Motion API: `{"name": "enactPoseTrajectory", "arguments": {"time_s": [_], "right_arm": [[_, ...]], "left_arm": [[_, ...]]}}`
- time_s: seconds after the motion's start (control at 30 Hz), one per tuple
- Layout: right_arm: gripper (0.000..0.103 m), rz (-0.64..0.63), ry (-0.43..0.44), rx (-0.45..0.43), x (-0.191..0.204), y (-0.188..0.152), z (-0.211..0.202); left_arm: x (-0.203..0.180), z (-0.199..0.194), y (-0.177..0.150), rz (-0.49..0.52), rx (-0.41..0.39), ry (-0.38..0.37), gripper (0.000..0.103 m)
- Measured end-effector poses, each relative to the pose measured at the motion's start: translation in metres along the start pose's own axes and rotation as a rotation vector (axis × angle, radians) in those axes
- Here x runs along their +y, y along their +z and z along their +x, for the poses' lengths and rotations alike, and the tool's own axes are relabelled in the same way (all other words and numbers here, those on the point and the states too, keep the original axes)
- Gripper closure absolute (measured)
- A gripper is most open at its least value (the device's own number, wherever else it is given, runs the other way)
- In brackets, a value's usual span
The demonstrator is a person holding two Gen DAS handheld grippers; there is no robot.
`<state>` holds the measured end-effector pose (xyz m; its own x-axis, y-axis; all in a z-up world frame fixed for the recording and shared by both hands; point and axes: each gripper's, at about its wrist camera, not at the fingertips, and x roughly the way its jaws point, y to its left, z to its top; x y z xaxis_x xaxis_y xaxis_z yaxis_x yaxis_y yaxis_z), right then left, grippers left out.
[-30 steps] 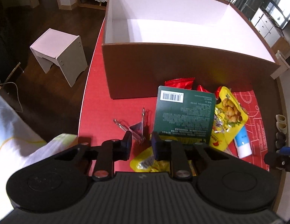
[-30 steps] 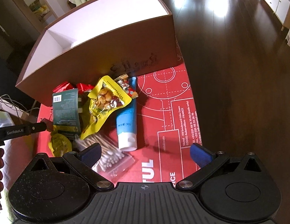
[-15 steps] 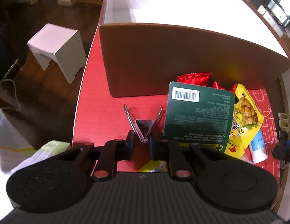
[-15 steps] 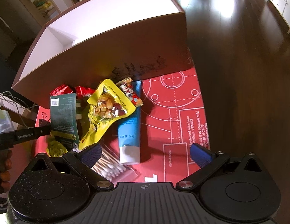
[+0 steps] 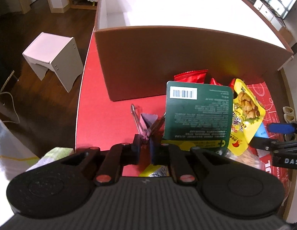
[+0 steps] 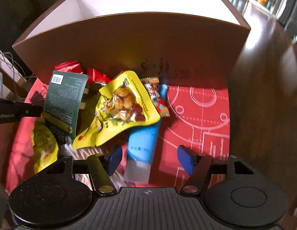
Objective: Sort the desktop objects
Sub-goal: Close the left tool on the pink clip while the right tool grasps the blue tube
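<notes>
I am gripping the binder clip (image 5: 146,123) in my left claw (image 5: 144,145), my right claw (image 6: 149,158) hanging released near the blue tube (image 6: 143,141), while the box (image 5: 167,61) is showing nothing inside and the snacks are lying unsorted

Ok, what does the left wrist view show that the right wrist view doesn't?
Left wrist only: the left gripper with its jaws shut on the binder clip, and a white stool on the floor. Right wrist only: the blue tube lying between the open jaws of the right gripper, plus a striped candy bar. Both show the brown box, green packet and yellow snack bag.
</notes>
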<state>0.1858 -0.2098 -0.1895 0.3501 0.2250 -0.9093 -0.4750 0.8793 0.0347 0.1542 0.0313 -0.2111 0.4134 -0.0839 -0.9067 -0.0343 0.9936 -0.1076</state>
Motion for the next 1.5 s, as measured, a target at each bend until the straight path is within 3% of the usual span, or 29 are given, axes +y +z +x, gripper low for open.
{"name": "enactPoseTrajectory", "arguments": {"time_s": [0.13,0.17,0.23,0.37,0.57,0.93,1.13,1.23,1.5], "right_arm": [[0.035,-0.048,-0.024,-0.017,0.009,-0.003,0.007],[0.040,-0.057,-0.023,-0.025,0.010,-0.003,0.007],[0.067,-0.083,-0.015,-0.035,0.012,-0.002,0.004],[0.073,-0.074,-0.006,0.006,0.007,-0.002,0.001],[0.074,-0.025,0.023,0.069,-0.006,-0.018,-0.013],[0.074,0.179,0.106,0.122,-0.023,-0.047,-0.040],[0.074,0.197,0.096,0.106,-0.015,-0.046,-0.043],[0.074,0.198,0.095,0.106,-0.015,-0.046,-0.043],[0.074,0.189,0.095,0.095,-0.018,-0.048,-0.055]], "left_arm": [[0.003,0.007,0.000,-0.016,0.002,0.000,0.092],[0.004,0.008,0.001,-0.016,0.001,-0.001,0.092],[0.002,0.009,0.001,0.007,-0.012,-0.001,0.092],[-0.001,0.005,0.002,0.039,-0.024,-0.009,0.095],[-0.002,-0.009,-0.001,0.080,-0.037,-0.026,0.098],[0.002,-0.029,-0.019,0.108,-0.034,-0.041,0.099],[0.003,-0.027,-0.029,0.090,-0.023,-0.028,0.097],[0.001,-0.027,-0.028,0.096,-0.040,-0.016,0.092],[0.002,-0.023,-0.029,0.118,-0.061,-0.001,0.098]]}}
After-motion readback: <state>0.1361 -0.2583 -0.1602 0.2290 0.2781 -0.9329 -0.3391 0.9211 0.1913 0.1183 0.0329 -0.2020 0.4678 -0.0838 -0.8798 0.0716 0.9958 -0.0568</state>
